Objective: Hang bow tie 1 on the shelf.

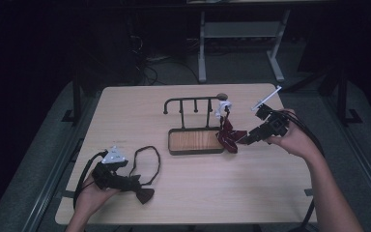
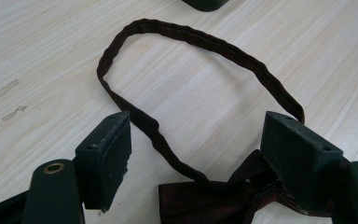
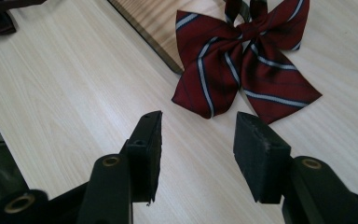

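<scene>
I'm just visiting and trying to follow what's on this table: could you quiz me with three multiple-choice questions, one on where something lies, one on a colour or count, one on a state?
1. Where does the dark red bow tie with pale stripes lie?
A. at the corner of the black-rimmed wooden tray
B. in the left hand
C. on the floor

2. How many bow ties are on the pale wooden table?
A. one
B. two
C. four

3. How do the right gripper's jaws stand?
A. clamped on the striped bow tie
B. shut on nothing
C. apart, with bare table between them

Answers: 1 A, the right gripper view shows it against the tray's corner. 2 B, the striped one plus the plain dark brown bow tie with a looped strap by the left gripper. 3 C, the pads are apart, short of the tie.
</scene>
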`<state>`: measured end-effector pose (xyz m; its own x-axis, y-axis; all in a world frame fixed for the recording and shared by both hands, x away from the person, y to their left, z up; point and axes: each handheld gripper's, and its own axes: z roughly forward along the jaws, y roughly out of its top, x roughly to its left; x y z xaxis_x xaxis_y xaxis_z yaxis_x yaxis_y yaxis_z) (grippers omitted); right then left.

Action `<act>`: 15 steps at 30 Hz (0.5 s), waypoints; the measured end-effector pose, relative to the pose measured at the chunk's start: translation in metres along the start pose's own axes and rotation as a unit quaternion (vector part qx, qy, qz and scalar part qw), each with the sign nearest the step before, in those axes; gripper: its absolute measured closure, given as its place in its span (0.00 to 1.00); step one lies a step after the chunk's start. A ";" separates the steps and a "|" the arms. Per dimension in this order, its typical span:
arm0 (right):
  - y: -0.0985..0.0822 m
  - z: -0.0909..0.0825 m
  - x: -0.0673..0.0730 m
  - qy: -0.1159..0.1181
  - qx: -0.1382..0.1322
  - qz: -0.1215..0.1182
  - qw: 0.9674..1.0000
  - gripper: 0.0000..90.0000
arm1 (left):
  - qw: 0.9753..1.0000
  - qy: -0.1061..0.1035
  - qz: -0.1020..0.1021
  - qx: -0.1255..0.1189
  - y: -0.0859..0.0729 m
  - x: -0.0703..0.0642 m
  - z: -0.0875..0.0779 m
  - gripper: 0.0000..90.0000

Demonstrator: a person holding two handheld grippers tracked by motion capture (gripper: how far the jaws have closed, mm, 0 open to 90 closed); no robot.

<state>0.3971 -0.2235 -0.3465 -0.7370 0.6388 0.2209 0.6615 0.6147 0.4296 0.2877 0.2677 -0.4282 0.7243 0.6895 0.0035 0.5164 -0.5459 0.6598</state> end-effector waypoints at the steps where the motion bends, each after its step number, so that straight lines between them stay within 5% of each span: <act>1: -0.002 0.001 0.000 0.000 -0.002 -0.002 1.000 0.57 | 1.000 0.000 0.000 0.000 0.000 0.000 0.000 0.28; 15: -0.014 0.003 0.002 0.005 -0.008 -0.001 1.000 0.55 | 1.000 -0.002 0.001 0.004 0.000 0.000 0.003 0.28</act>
<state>0.3866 -0.2289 -0.3550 -0.7396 0.6328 0.2291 0.6579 0.6081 0.4444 0.2893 0.2667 -0.4308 0.7268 0.6869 0.0015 0.5194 -0.5509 0.6533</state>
